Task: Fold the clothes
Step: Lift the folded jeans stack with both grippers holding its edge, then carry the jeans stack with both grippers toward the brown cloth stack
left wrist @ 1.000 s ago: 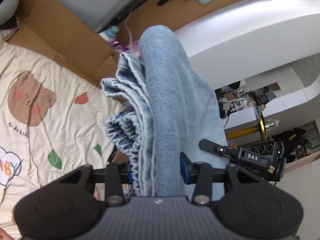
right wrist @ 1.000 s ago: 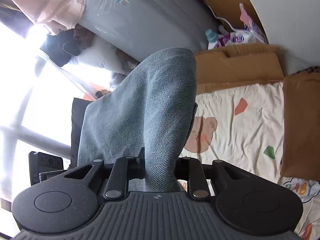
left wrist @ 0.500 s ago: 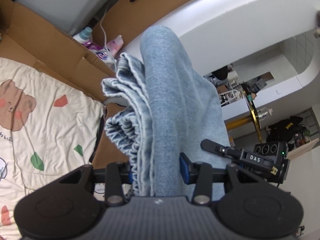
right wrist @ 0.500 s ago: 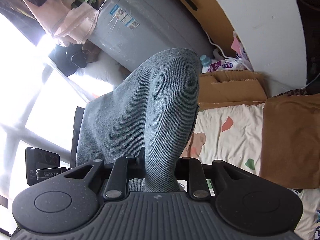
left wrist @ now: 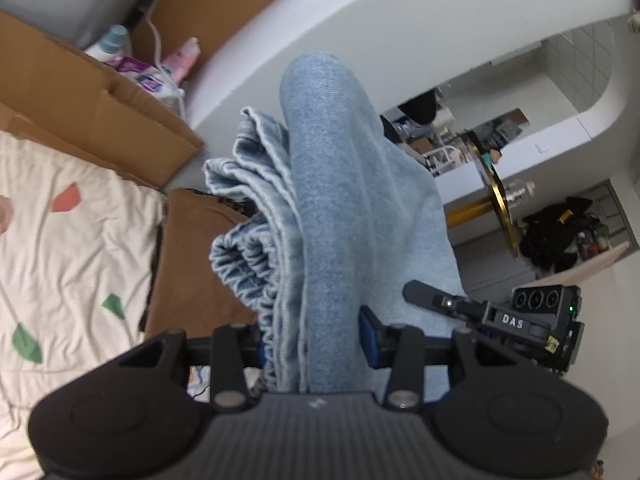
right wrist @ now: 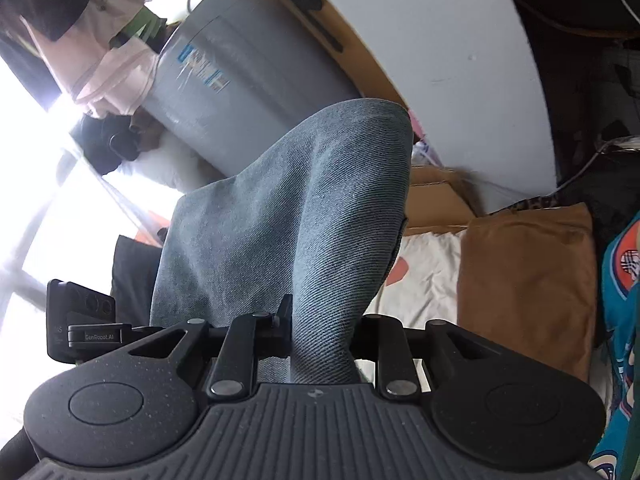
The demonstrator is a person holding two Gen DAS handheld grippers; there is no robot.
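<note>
**Both grippers clamped on lifted jeans**

The left gripper sits at the bottom center of its frame, pointing forward and somewhat downward. Its 2 fingers are closed on a thick bundle of jeans, with the blue pads pressed against the denim on either side. The bundle rises from the jaws up through the middle of the frame. Its smooth folded side faces right, and stacked hems and a gathered waistband edge show on the left of the bundle. The jeans hang in the air, clear of the blanket at the left of the frame. A brown cushion lies beside the blanket, just left of the denim. Cardboard fills the upper left, with bottles behind it. At the right edge, level with the left jaws, the other tool's camera block appears close by.

The right gripper is likewise at the bottom center of its frame, tilted downward. Its jaws are clamped on another part of the jeans, a narrower fold that rises and spreads toward the left of the frame. The denim blocks most of the center. To the right lie the blanket and the cushion; a grey appliance stands in the upper left beside a bright window. The left tool's camera block shows at the lower left, so the 2 tools are held side by side with the jeans between them.
</note>
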